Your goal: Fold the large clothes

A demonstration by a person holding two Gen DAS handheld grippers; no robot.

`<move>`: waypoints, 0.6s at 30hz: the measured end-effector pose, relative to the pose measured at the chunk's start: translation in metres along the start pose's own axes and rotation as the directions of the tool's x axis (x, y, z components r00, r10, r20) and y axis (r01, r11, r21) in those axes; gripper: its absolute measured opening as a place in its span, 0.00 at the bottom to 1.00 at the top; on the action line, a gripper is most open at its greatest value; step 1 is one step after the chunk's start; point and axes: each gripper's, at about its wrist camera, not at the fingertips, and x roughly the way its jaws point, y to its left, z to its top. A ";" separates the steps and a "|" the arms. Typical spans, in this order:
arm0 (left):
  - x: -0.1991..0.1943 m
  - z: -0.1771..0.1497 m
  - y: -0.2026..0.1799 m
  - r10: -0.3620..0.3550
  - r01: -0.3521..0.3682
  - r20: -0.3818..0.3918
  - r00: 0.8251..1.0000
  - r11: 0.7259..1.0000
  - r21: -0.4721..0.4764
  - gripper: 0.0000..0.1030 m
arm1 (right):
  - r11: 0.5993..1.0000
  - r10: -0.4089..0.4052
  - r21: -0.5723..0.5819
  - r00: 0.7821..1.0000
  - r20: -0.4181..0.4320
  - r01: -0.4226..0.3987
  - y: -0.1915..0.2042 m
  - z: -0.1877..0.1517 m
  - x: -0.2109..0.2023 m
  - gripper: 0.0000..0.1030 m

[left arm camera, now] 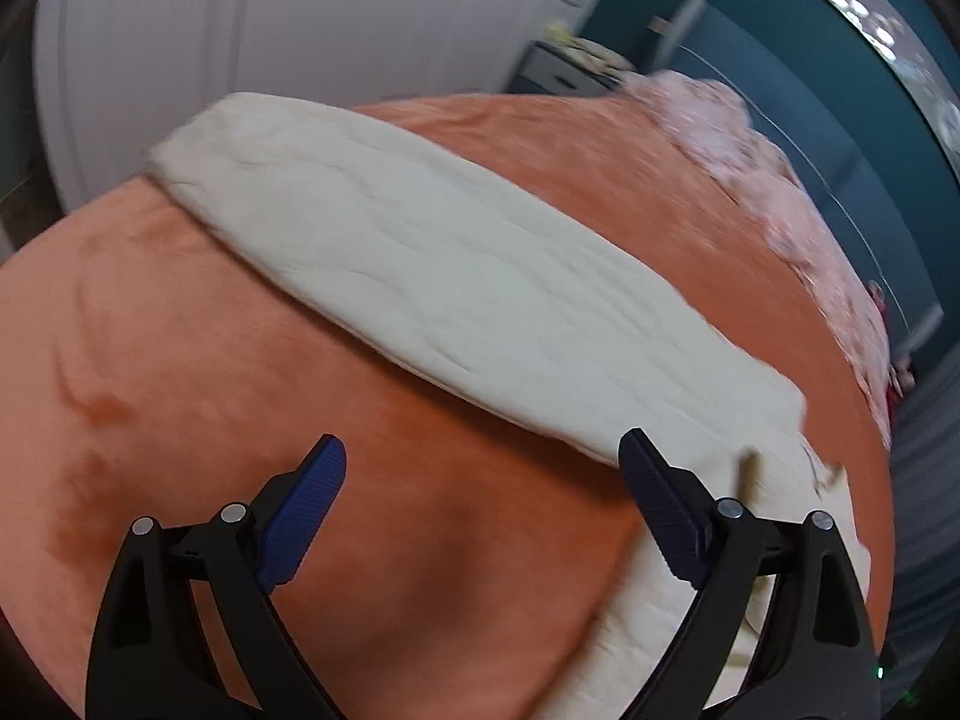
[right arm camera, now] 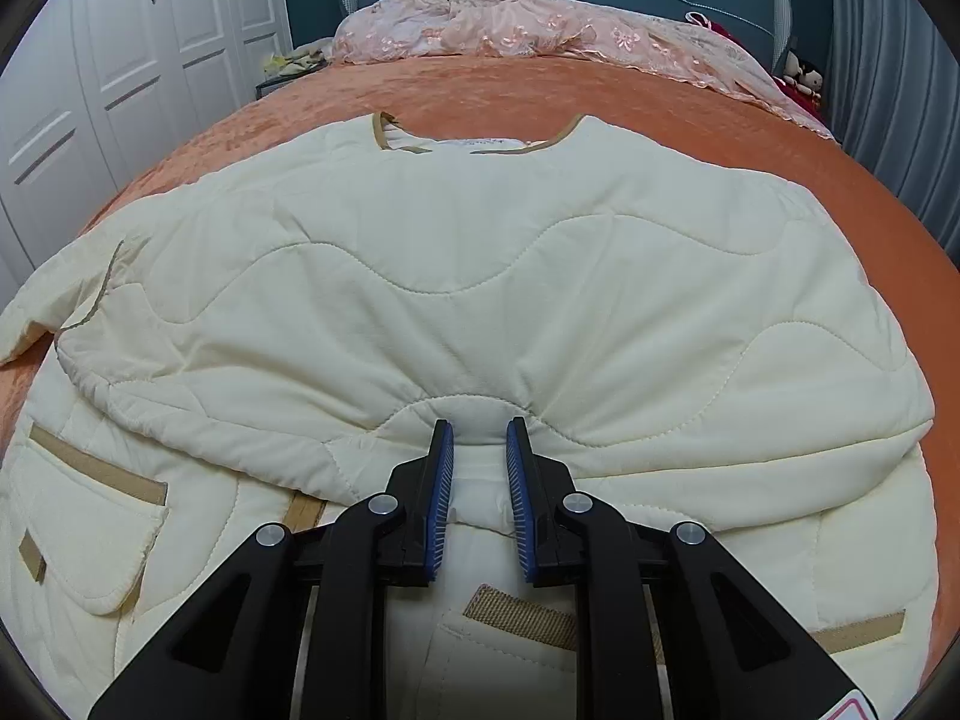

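Right tongs (right arm camera: 478, 427) pinching jacket (right arm camera: 480, 276)

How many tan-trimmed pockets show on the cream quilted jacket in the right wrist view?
2. One flap pocket at lower left; another pocket low centre between the tool's arms. The folded sleeve may hide more.

Left gripper (left arm camera: 483, 471): matte black plastic linkage arms with triangular cut-outs, two round silver pivot pins per side, fingers faced with dark blue textured pads (left arm camera: 306, 516). A small green light shows at the lower right edge of its view.

Right gripper (right arm camera: 478, 438): same black frame and silver pins; blue ribbed pads (right arm camera: 443, 498) seen edge-on. A white, pink-edged label sits at the lower right corner.
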 end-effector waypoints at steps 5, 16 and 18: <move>0.023 0.063 0.104 0.053 -0.048 0.012 0.998 0.964 -0.262 0.81 | 1.000 -0.019 -0.013 1.000 0.003 0.019 0.002 0.000 -0.001 0.16; 0.023 0.119 0.038 -0.062 0.068 0.061 0.996 0.991 -0.112 0.05 | 0.999 -0.043 -0.028 0.999 0.007 0.043 0.007 0.000 -0.002 0.16; -0.005 0.120 -0.013 -0.133 0.132 0.095 0.987 0.991 0.018 0.05 | 0.999 -0.037 -0.020 0.999 0.010 0.037 0.008 -0.001 -0.003 0.16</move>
